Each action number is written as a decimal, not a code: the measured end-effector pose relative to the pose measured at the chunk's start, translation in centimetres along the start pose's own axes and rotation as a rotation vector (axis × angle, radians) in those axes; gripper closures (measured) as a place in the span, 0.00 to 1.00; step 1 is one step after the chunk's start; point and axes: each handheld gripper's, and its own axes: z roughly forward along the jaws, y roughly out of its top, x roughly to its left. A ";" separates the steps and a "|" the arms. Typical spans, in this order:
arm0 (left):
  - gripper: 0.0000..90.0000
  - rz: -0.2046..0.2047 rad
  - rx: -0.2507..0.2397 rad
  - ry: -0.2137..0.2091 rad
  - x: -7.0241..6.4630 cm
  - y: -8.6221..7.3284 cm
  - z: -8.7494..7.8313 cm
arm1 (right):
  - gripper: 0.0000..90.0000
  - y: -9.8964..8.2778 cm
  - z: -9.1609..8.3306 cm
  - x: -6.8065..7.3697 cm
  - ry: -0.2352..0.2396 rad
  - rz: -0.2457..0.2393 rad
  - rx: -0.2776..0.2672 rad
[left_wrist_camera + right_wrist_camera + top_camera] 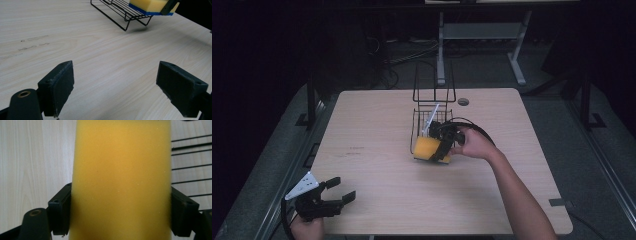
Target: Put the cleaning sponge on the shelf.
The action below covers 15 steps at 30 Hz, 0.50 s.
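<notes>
A yellow sponge [428,148] with a blue underside is held over the near end of a black wire rack [424,120] at the table's middle. My right gripper [439,149] is shut on the sponge, its jaws pressing both long sides of the yellow sponge [121,180]. From the left gripper view the sponge [150,5] hangs above the rack's [120,12] front bars. My left gripper [339,192] rests at the table's near left corner, open, with only bare wood between its pads [61,85].
The rack has a tall wire back [434,82] and a white utensil [431,117] lying in it. A round cable hole [463,101] sits near the far edge of the wooden table [377,165]. A desk frame [482,35] stands beyond.
</notes>
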 end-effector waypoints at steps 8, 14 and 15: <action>0.16 -0.003 -0.001 -0.001 0.0 -0.1 0.0 | 0.24 0.9 -0.2 -0.9 -0.005 -0.003 0.009; 0.16 0.002 0.003 -0.001 0.0 0.0 0.0 | 0.24 0.8 0.4 -2.0 0.016 0.018 0.016; 0.16 0.001 0.002 -0.001 0.0 0.0 0.0 | 0.24 0.7 0.5 -2.2 0.016 0.019 0.023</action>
